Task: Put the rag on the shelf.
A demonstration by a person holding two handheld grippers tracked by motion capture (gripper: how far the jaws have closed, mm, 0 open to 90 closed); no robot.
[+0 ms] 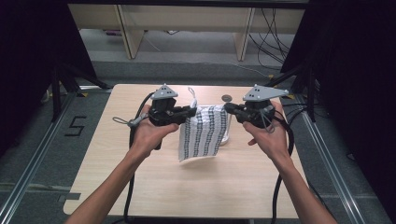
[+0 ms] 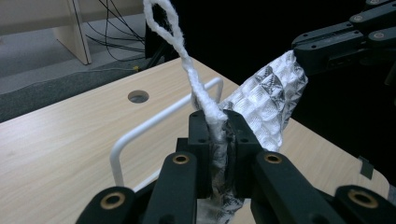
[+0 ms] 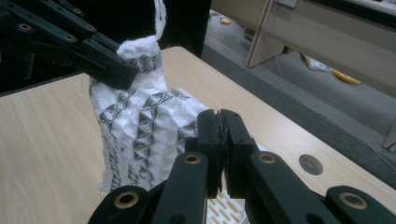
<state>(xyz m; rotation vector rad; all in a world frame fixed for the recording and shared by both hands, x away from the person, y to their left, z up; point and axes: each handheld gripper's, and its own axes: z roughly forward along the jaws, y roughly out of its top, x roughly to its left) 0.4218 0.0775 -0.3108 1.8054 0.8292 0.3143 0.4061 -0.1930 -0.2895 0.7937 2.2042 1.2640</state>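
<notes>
Both grippers, left gripper [image 1: 190, 112] and right gripper [image 1: 229, 108], are clamped on the top corners of the patterned towel [image 1: 204, 133], which hangs mid-frame above the table [image 1: 140, 182]. I'd keep both grips tight and level so it hangs flat, probably heading for the white rack [image 2: 154, 123] behind it.

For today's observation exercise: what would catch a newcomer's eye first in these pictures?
First, the black-and-white patterned cloth, held up above the middle of the wooden table, hanging from its top corners. The left tool pinches one corner by the white cord loop; the right tool pinches the other. Behind the cloth stands a white wire rack.
</notes>
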